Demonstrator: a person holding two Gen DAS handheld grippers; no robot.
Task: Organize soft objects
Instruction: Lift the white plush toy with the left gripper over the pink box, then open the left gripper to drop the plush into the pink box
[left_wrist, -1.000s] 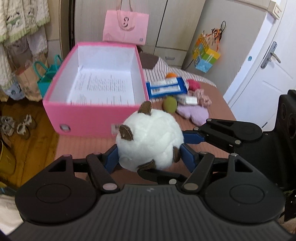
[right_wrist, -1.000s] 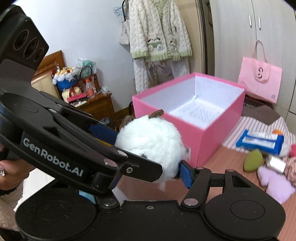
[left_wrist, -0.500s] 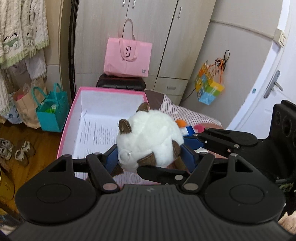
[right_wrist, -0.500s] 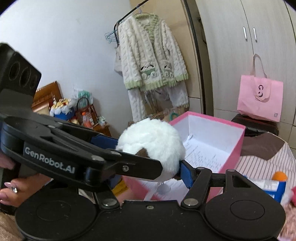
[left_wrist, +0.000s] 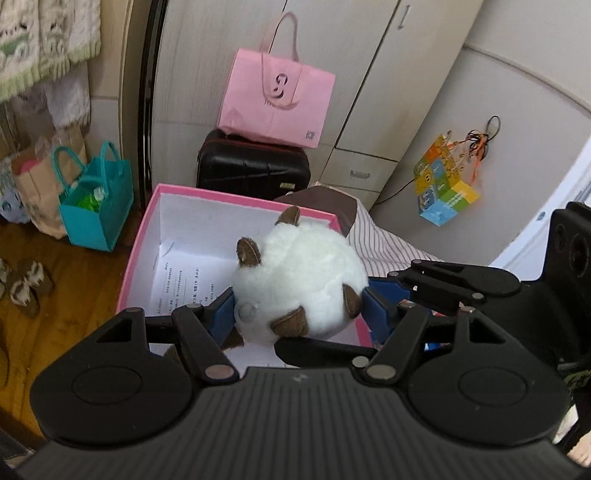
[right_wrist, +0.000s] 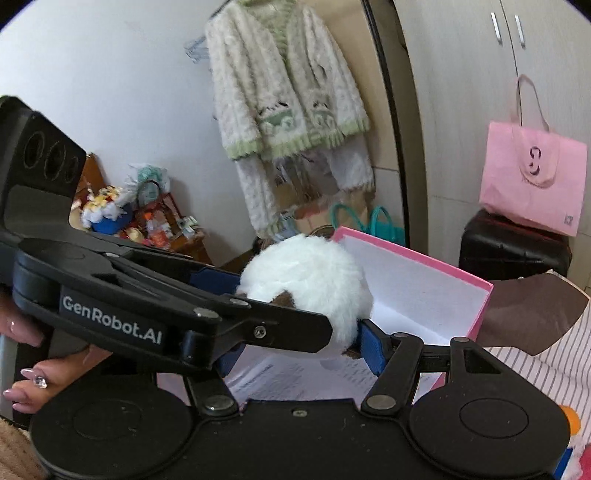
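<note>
A round white plush ball with brown ears and feet hangs over the open pink box, whose white floor holds a printed sheet. My left gripper is shut on the ball, blue pads pressing its left and right sides. My right gripper grips the same plush ball from the other side; its right blue pad presses the fur, and its left finger is hidden behind the left gripper's arm. In the right wrist view the pink box lies just beyond and below the ball.
A pink paper bag rests on a black suitcase behind the box. A teal bag stands on the wood floor at left. Striped cloth lies right of the box. A person's hand holds the left gripper.
Both grippers have carried the plush ball forward from in front of the box's near wall to above its open inside. The soft items on the table have dropped out of view.
</note>
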